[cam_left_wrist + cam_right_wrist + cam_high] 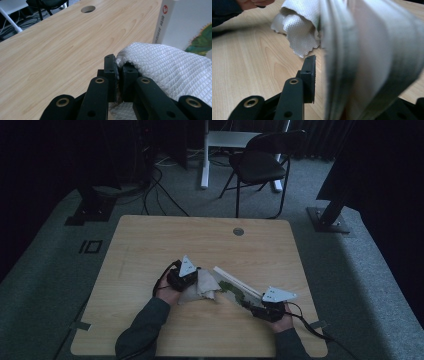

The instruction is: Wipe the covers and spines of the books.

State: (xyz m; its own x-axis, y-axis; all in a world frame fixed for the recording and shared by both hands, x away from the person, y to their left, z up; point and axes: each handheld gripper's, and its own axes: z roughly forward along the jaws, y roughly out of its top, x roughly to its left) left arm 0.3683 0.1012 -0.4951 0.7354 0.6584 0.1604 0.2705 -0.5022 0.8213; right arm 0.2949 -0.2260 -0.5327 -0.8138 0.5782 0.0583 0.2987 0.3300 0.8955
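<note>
**White cloth pinched on the left, book between the right jaws**

Wood-grain table (150,245) carries two things near the person's edge: a white waffle-weave cloth (200,287) and a thin book (235,287) with a green animal on its cover. They lie touching, the cloth bunched against the book's left end.

In the left gripper view the left gripper (117,75) has its jaws pressed together on a fold of the cloth (165,65), which drapes over the right jaw and spreads away to the right. The book (175,22) stands just beyond, its white spine turned to the camera.

The right gripper (257,307) sits at the book's near right end. In the right gripper view the book's pages (367,55) stand blurred between the jaws; the visible jaw at the left stands clear of the page edges with a gap of table showing, so no pinch is on. The far jaw is hidden behind the book. The cloth (299,30) lies crumpled beyond, against the pages.
</note>
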